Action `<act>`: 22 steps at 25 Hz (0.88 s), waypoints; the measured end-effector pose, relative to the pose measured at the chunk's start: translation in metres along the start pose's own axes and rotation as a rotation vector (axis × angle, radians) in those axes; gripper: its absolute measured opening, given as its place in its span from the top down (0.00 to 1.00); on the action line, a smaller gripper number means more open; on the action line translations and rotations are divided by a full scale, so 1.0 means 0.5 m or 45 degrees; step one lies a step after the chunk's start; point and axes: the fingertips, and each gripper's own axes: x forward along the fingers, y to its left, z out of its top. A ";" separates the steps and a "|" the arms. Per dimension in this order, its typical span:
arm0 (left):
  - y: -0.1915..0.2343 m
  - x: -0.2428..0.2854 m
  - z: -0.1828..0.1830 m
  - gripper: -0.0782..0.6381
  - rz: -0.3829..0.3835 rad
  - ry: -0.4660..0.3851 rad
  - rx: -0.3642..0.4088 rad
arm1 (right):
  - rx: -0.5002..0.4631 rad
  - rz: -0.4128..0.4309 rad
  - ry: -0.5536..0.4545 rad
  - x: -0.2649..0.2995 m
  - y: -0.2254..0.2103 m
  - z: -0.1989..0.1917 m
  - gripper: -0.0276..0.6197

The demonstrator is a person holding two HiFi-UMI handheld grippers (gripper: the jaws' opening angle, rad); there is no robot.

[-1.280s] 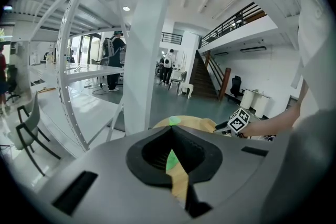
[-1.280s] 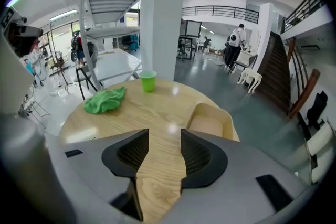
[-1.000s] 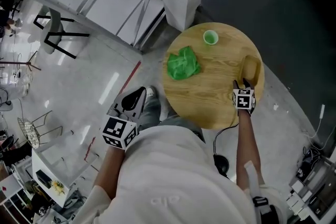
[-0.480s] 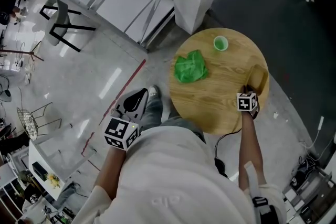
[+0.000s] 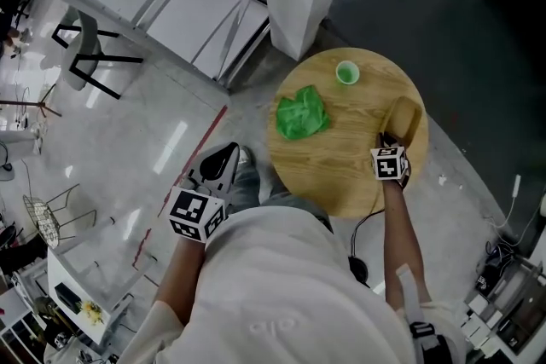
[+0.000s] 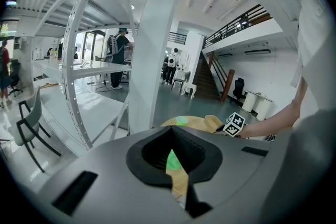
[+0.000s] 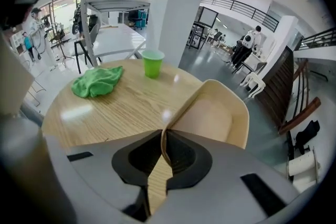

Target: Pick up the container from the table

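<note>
Container [image 7: 223, 115] rim between right gripper's [image 7: 163, 137] closing jaws

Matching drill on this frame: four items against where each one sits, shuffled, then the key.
1. green cup
2. green cloth
3. beige container
4. left gripper

A. crumpled on the left part of the table
B. off the table, above the floor
C. at the table's right edge
D. upright near the table's far edge

Pairs: 1-D, 2-A, 3-C, 4-B
</note>
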 end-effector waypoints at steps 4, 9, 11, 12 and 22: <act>0.005 0.013 0.018 0.87 -0.047 -0.022 0.018 | 0.067 0.050 -0.089 -0.042 0.042 0.049 0.89; 0.015 0.028 0.045 0.87 -0.108 -0.055 0.040 | 0.166 0.130 -0.241 -0.112 0.101 0.134 0.89; 0.022 0.032 0.056 0.87 -0.131 -0.065 0.045 | 0.195 0.157 -0.307 -0.148 0.127 0.173 0.89; 0.026 0.033 0.061 0.87 -0.140 -0.072 0.047 | 0.205 0.170 -0.340 -0.167 0.140 0.192 0.89; 0.043 0.031 0.136 0.87 -0.253 -0.193 0.073 | 0.269 0.321 -0.677 -0.381 0.261 0.376 0.89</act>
